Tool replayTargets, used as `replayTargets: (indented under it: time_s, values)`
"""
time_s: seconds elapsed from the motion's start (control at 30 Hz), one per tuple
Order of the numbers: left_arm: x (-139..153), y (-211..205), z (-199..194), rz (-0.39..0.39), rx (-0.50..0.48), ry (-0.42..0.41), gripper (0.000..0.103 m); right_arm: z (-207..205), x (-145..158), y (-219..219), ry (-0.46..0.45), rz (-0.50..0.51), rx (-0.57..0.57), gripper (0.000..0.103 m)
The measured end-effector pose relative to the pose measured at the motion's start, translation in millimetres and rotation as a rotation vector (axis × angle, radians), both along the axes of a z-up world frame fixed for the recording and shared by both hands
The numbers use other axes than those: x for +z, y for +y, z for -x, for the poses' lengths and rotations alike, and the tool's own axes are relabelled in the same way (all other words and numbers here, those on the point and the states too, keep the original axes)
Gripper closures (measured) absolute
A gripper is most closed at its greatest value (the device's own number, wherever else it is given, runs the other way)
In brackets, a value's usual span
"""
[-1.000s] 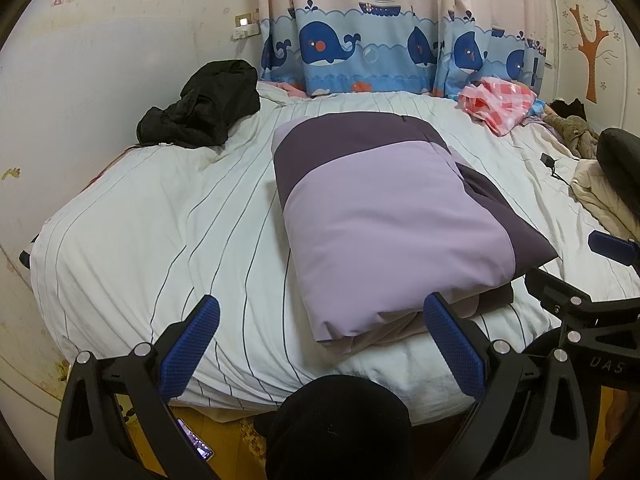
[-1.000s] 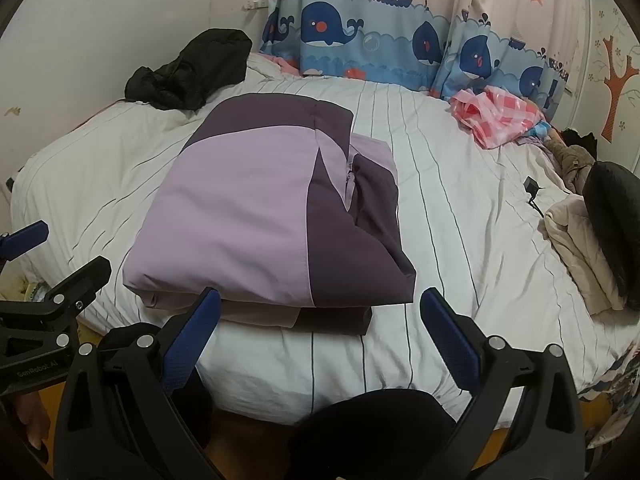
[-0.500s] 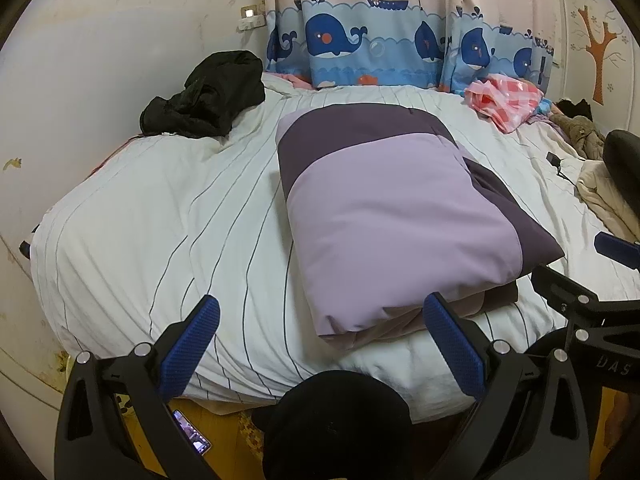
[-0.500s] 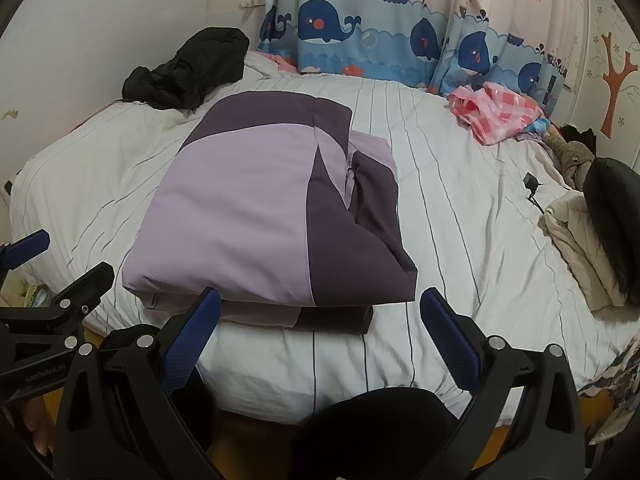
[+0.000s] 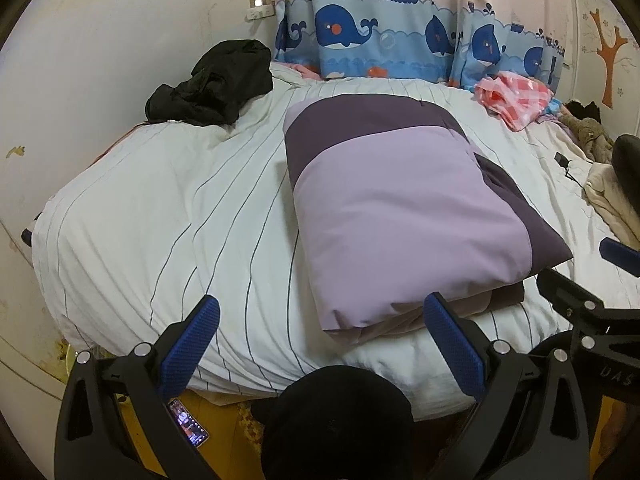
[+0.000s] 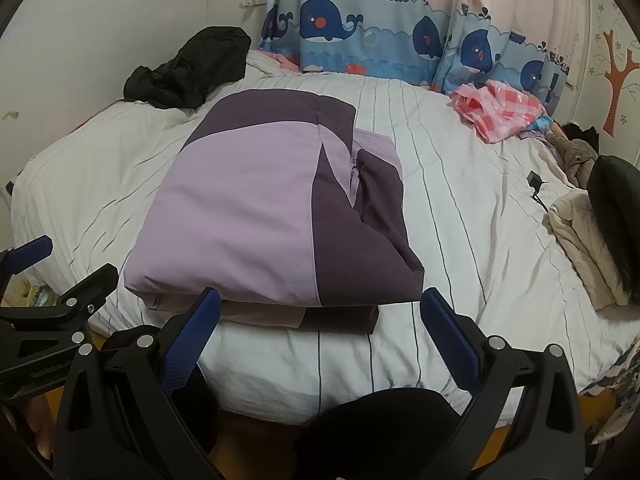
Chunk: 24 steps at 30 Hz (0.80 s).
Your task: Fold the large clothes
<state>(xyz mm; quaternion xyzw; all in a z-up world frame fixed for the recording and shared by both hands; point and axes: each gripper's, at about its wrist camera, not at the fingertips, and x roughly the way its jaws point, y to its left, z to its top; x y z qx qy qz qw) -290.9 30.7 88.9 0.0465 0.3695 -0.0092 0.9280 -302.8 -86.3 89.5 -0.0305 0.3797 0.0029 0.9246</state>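
Ahead of the gripper fingers (image 5: 452,340), whose pads are ribbed blue rubber on matt black plastic, lies a smooth matt purple cloth jacket (image 6: 256,216) on a creased cotton sheet (image 5: 160,216).

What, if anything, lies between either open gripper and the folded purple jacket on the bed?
Nothing visible does. The purple jacket lies folded on the striped bed, its near edge right ahead of the right gripper and the left gripper. The black garment and pink checked cloth lie far behind.

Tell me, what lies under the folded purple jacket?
Under the purple jacket only the striped white bedsheet shows around it, with the jacket's own lower layers at the near edge. Anything beneath it is covered.
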Motion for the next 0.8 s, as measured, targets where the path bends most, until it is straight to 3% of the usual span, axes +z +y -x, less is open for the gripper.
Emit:
replayTargets:
  time_s: [0.4, 0.8]
  values:
    - [-0.5, -1.3, -3.4, -0.038, 0.002, 0.024, 0.005, -2.2, -0.8, 0.6, 0.006, -0.007, 0.004, 0.007]
    - [-3.4, 5.8, -12.8, 0.011, -0.009, 0.064, 0.005, -5.7, -4.8, 3.8, 0.020, -0.016, 0.016, 0.007]
